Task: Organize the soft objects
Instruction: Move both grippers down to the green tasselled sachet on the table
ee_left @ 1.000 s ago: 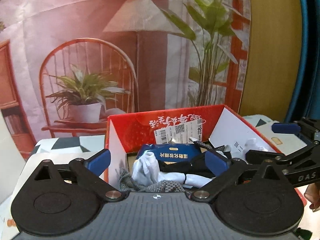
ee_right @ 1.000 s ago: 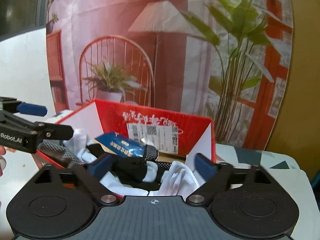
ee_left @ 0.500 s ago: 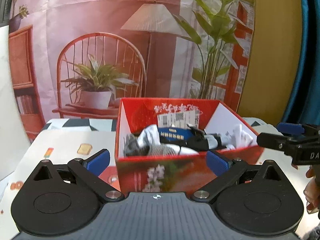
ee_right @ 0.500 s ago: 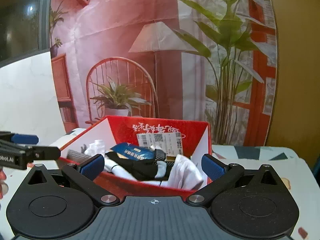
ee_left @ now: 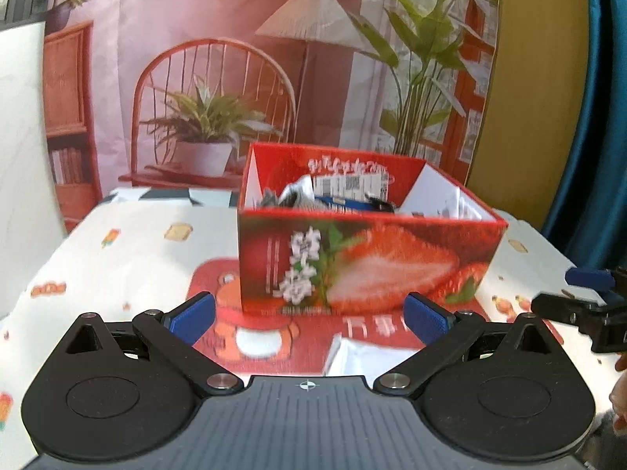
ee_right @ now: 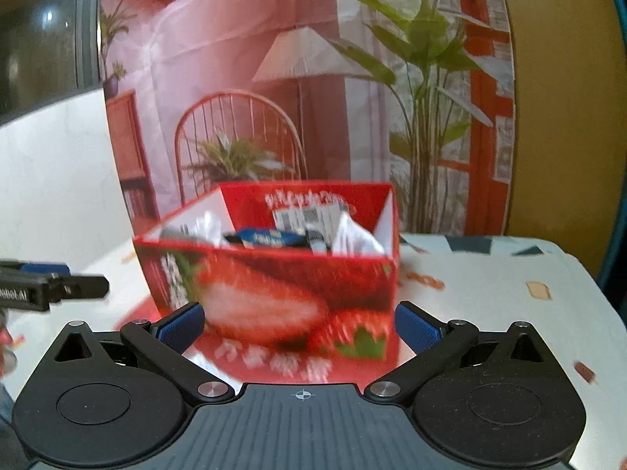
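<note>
A red strawberry-print box (ee_left: 364, 262) stands on the table ahead of both grippers; it also shows in the right wrist view (ee_right: 274, 282). Inside lie white socks (ee_right: 354, 237), a blue packet (ee_right: 270, 238), grey and black cloth (ee_left: 270, 197). My left gripper (ee_left: 309, 317) is open and empty, in front of the box. My right gripper (ee_right: 299, 325) is open and empty, also in front of the box. A white object (ee_left: 364, 356) lies on the table just below the left gripper.
The table has a white patterned cloth (ee_left: 129, 250) with a red printed mat (ee_left: 219, 278) under the box. A printed backdrop with chair and plants (ee_left: 219, 98) hangs behind. The right gripper shows at the right edge of the left wrist view (ee_left: 580, 301).
Both grippers have pulled back and away from the box; they were over its contents a second ago. Both stay open and empty. The box's front face now shows.
</note>
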Available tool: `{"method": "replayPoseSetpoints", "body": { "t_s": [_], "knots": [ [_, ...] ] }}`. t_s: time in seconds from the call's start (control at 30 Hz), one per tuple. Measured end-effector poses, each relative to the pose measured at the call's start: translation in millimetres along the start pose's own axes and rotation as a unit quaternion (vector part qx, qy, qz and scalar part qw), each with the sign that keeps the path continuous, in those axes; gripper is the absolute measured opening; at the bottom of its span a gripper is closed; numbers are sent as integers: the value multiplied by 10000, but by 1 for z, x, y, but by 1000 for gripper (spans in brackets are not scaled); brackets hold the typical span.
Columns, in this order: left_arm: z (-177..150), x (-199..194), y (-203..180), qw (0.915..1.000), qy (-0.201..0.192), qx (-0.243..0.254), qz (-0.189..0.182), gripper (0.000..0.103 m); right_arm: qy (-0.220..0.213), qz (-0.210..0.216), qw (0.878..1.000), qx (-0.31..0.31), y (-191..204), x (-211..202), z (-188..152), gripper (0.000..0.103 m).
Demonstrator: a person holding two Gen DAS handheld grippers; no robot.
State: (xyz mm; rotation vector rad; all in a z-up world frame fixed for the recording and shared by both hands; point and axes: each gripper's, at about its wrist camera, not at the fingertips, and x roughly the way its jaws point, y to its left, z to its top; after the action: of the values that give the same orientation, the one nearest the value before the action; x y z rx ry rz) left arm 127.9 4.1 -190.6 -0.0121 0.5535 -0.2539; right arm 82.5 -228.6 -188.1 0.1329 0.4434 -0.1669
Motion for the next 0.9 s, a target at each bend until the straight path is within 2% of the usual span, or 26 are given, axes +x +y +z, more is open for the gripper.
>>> {"method": "replayPoseSetpoints", "body": {
  "t_s": [0.2,0.6,0.7,0.73,0.83,0.9],
  "knots": [
    [-19,1,-5,9997,212,-72,-106,103,374,-205,9990,-155,2,-9,-36,102],
    [-29,11,-3,9992,378,-118,-91,103,1321,-444,9902,-117,-9,-8,-62,101],
    [-31,12,-2,9990,412,-142,-90,103,1625,-418,9858,-43,-10,-1,-69,88],
    [-31,12,-1,9990,420,-155,-88,103,1714,-408,9844,-43,-10,2,-71,81],
    [-32,15,1,9987,465,-204,-76,103,1855,-335,9821,-49,-8,7,-74,71],
    [-34,16,2,9985,493,-231,-69,103,1878,-306,9817,-49,-8,8,-74,59]
  ]
}}
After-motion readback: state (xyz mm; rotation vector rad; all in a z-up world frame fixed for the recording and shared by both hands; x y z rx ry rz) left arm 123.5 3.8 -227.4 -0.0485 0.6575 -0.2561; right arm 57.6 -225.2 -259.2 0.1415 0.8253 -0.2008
